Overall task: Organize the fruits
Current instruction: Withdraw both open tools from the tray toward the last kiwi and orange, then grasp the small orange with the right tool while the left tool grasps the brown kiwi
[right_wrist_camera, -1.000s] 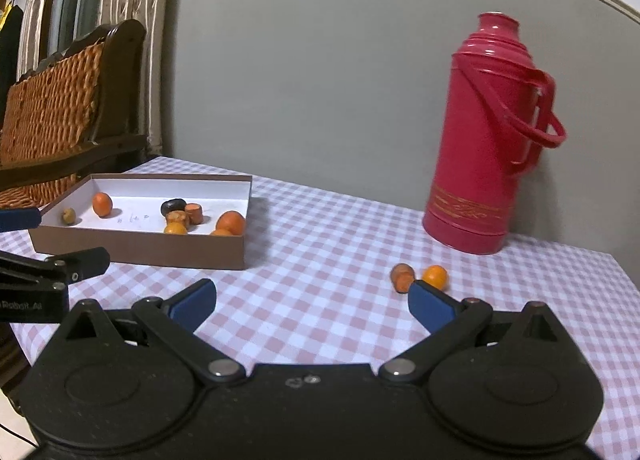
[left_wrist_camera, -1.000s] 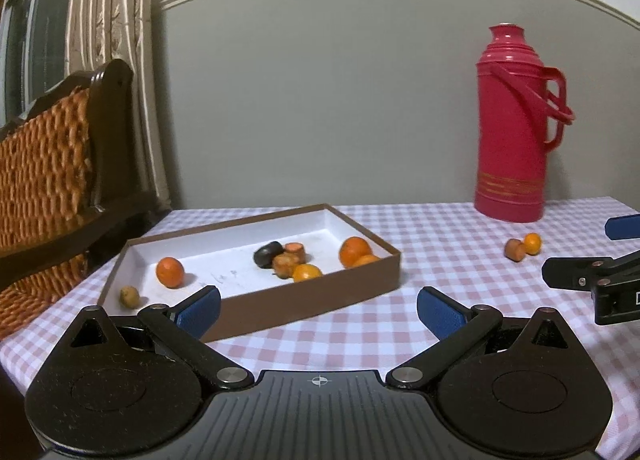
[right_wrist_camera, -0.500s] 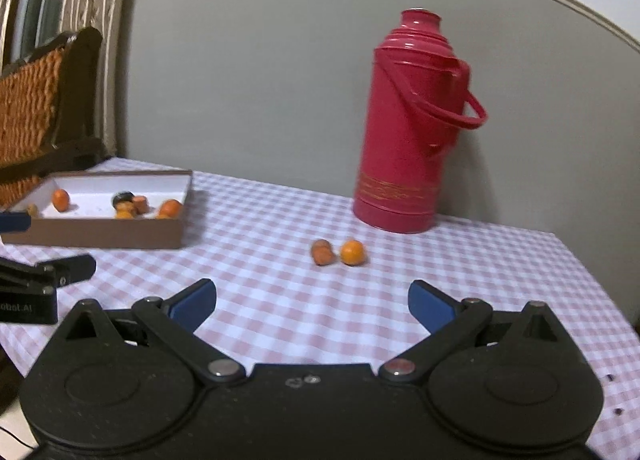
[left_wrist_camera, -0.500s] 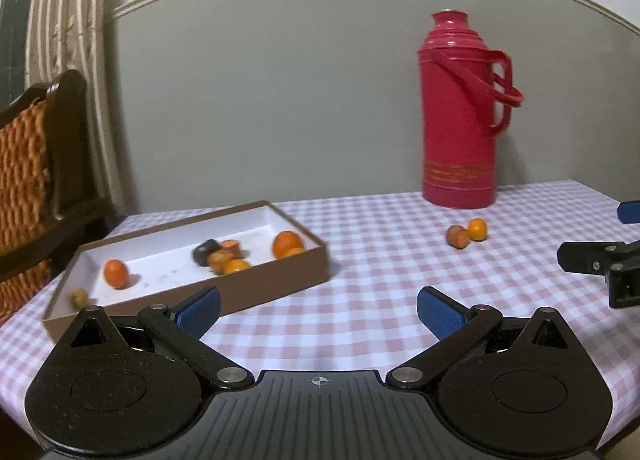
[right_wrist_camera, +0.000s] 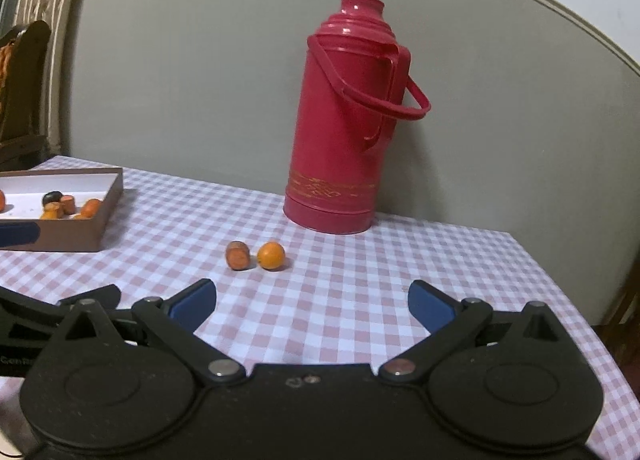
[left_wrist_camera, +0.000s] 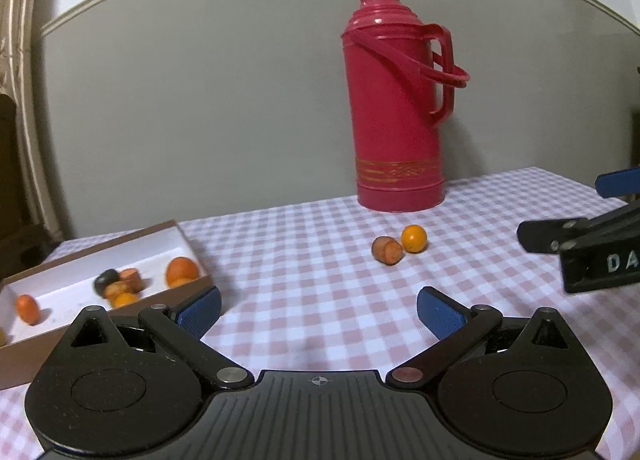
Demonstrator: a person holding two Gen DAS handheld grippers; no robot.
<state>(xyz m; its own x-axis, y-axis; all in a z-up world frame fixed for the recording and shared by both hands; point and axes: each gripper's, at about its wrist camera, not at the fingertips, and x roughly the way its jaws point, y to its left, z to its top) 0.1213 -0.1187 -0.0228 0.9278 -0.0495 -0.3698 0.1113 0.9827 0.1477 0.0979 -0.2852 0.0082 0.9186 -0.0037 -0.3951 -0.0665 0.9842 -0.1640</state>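
Over the last second I have swung both my grippers away from the brown box (left_wrist_camera: 188,244), which has slid to the lower left of my left view and the left edge of my right view, so the two loose fruits now sit near the middle of both. My left gripper (left_wrist_camera: 319,308) and right gripper (right_wrist_camera: 312,302) both have their jaws spread wide and empty above the checked tabletop (right_wrist_camera: 360,280). The brown fruit (right_wrist_camera: 237,255) and small orange (right_wrist_camera: 271,255) lie just beside each other before the red thermos (right_wrist_camera: 344,120), so I judge one of them is my next pick for the box.
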